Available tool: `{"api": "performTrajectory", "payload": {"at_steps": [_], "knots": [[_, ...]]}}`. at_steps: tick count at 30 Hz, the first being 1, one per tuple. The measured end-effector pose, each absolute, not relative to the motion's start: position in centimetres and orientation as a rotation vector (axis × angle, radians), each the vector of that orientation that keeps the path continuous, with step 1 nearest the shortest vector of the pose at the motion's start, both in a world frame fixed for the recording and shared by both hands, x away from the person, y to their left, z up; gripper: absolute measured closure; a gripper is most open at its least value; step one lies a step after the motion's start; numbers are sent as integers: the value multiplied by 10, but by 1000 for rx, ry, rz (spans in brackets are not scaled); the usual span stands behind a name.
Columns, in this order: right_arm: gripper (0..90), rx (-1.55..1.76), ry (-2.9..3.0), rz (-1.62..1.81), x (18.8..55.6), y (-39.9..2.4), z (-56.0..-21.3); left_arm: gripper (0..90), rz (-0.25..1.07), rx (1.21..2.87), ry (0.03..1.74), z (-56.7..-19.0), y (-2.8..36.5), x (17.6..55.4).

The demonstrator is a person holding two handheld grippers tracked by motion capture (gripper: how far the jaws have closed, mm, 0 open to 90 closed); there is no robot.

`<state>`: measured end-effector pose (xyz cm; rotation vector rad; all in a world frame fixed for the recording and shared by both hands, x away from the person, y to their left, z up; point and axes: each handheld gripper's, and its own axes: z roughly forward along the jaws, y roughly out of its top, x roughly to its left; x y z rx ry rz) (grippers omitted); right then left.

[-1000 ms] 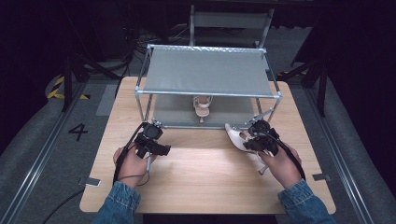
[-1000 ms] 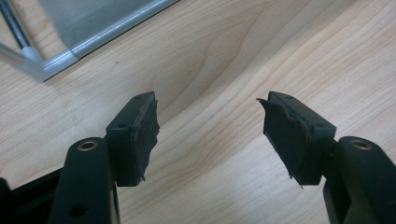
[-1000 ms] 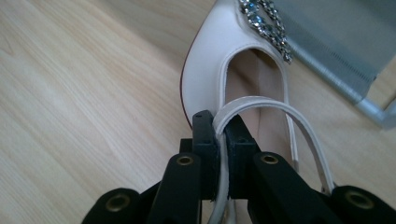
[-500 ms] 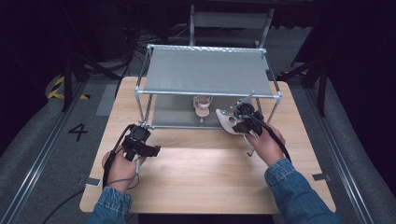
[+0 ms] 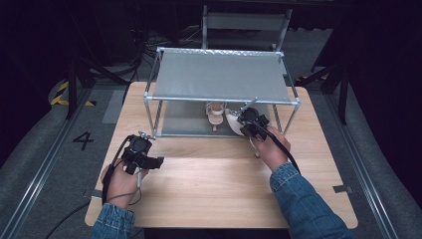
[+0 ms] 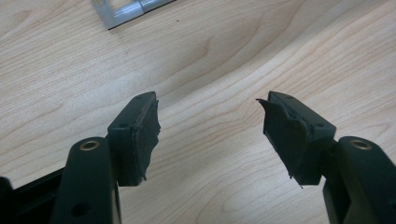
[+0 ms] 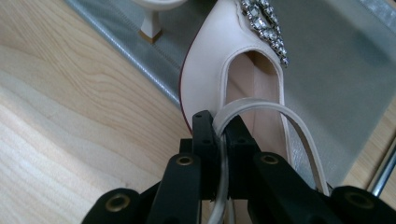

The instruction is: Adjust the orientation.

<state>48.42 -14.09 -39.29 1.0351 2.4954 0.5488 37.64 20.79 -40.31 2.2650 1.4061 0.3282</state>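
A cream high-heeled shoe [image 7: 210, 70] with a jewelled buckle [image 7: 264, 21] hangs tip-first over the front edge of the rack's lower shelf [image 7: 336, 65]. My right gripper [image 7: 221, 123] is shut on its thin heel strap. In the high view the right gripper [image 5: 247, 121] holds that shoe [image 5: 232, 124] just under the rack's top shelf, beside a matching shoe [image 5: 215, 112] that stands on the lower shelf. My left gripper [image 5: 143, 155] hovers low over the table at the left, open with nothing between its jaws. From its own camera, the left gripper [image 6: 210, 116] has bare wood beneath it.
The metal-framed rack [image 5: 221, 75] with grey shelves stands at the back of the wooden table [image 5: 214, 179]. One of its corner feet [image 6: 122, 10] lies just ahead of the left gripper. The other shoe's heel [image 7: 152, 21] is close to the held shoe's tip.
The right hand has carried the shoe away from the person and leftward, to the rack's lower shelf. The left hand has drifted left across the table, jaws still open.
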Motion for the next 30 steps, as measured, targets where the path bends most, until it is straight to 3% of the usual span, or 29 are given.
{"api": "performTrajectory", "payload": {"at_steps": [15, 21, 30], "knots": [[841, 1083, 2427, 568, 492, -147, -411, 363, 326, 2280, 1381, -404, 203, 381], [635, 1017, 2440, 644, 483, -148, -402, 361, 306, 2300, 1360, -404, 198, 387], [575, 1058, 2375, 782, 446, -173, -374, 355, 283, 2327, 1318, -403, 184, 400]]}}
